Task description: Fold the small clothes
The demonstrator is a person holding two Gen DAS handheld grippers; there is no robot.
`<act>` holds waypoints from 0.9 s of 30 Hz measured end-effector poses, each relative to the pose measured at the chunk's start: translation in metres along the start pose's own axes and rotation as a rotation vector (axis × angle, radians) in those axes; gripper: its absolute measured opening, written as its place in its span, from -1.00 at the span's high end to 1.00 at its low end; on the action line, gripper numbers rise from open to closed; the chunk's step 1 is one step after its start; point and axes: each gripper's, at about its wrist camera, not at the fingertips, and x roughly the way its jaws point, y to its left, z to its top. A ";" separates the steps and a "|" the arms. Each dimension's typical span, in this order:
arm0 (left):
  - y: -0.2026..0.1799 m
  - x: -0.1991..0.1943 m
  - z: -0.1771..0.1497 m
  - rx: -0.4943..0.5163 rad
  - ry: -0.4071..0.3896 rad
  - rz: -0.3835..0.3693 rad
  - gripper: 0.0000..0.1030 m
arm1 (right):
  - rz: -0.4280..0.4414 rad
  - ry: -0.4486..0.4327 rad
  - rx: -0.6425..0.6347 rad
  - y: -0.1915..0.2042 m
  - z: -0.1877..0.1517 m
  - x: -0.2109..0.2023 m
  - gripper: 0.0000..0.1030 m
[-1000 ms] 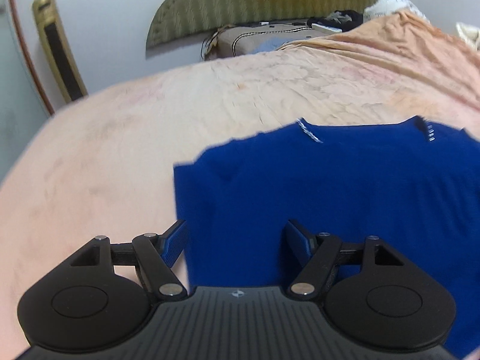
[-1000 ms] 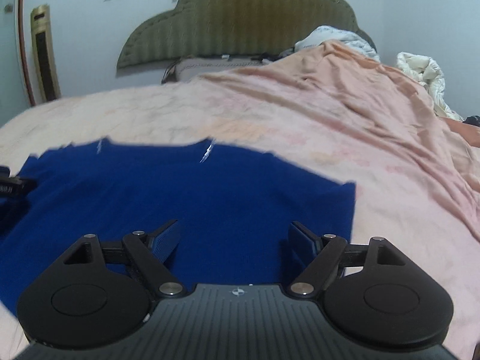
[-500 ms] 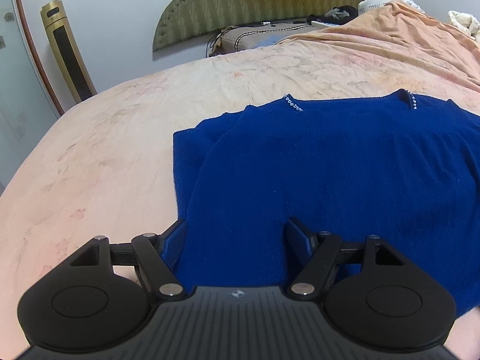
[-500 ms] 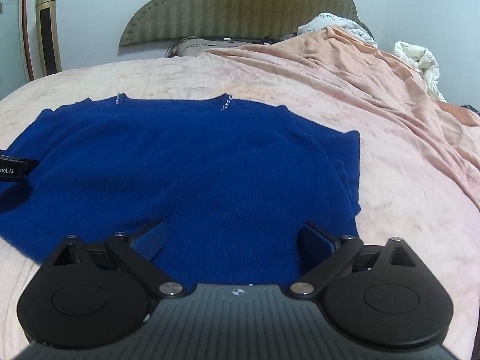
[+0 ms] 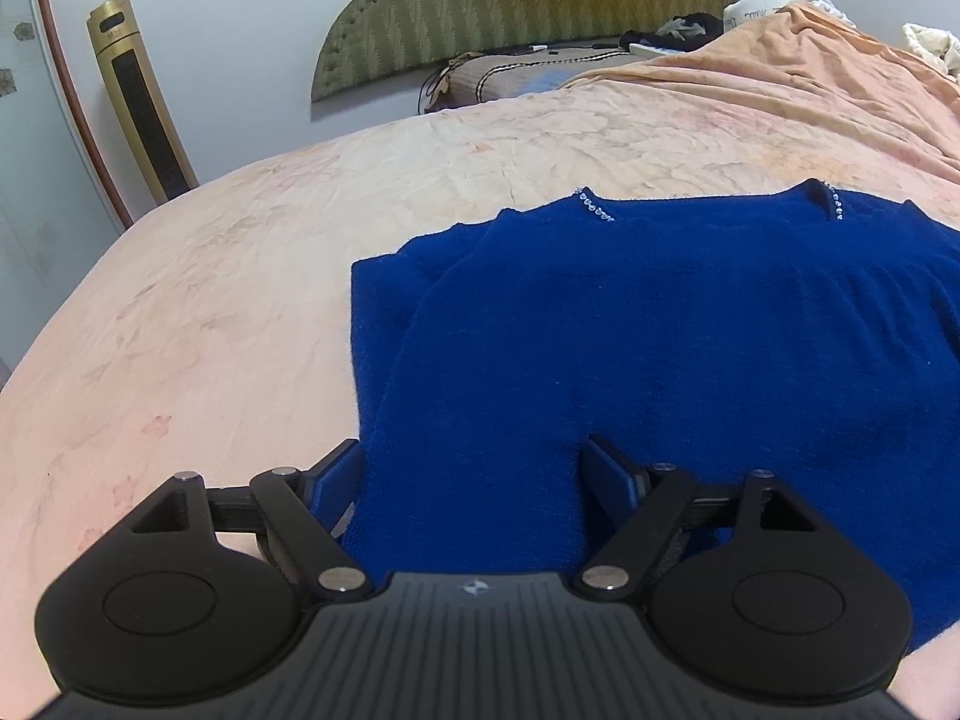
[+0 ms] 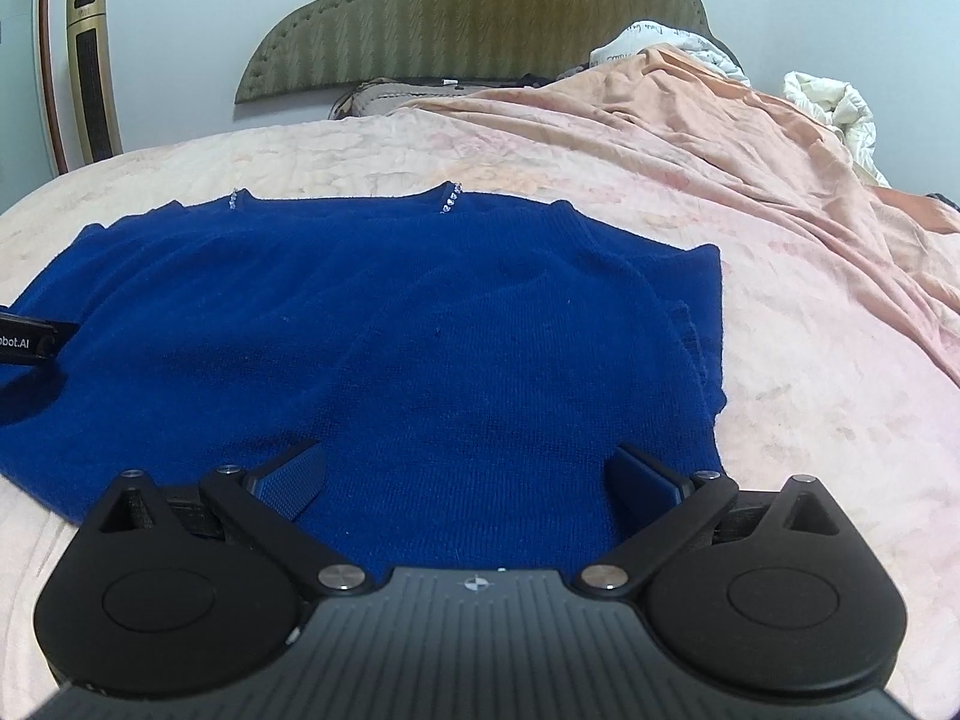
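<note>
A small dark blue knit sweater [image 5: 690, 354] with sparkly stones at the neckline lies flat on the bed, neck away from me and both sleeves folded in over the body. My left gripper [image 5: 474, 468] hovers over its near left hem, jaws opening, fabric below them but not pinched. In the right wrist view the same sweater [image 6: 390, 330] fills the middle, and my right gripper [image 6: 468, 468] stands wide open above its near right hem. The left gripper's body shows at that view's left edge [image 6: 30, 342].
The bed has a pale pink quilted cover [image 5: 210, 300] with an orange blanket [image 6: 750, 138] bunched at the right. A green headboard [image 6: 468, 18], pillows and white bedding lie at the far end. A gold tower fan [image 5: 141, 102] stands by the wall on the left.
Both grippers came down and nearer to the sweater's near hem, then stopped. The right jaws spread wide; the left jaws widened a little. The sweater now lies flat and still.
</note>
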 end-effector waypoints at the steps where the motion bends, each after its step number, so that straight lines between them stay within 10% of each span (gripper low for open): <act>1: 0.000 0.000 0.000 0.000 -0.002 0.001 -0.56 | 0.001 0.000 0.001 0.000 0.000 0.000 -1.00; 27: -0.011 -0.006 -0.024 0.046 -0.158 0.072 -0.59 | 0.006 -0.004 0.007 0.000 0.001 0.000 -1.00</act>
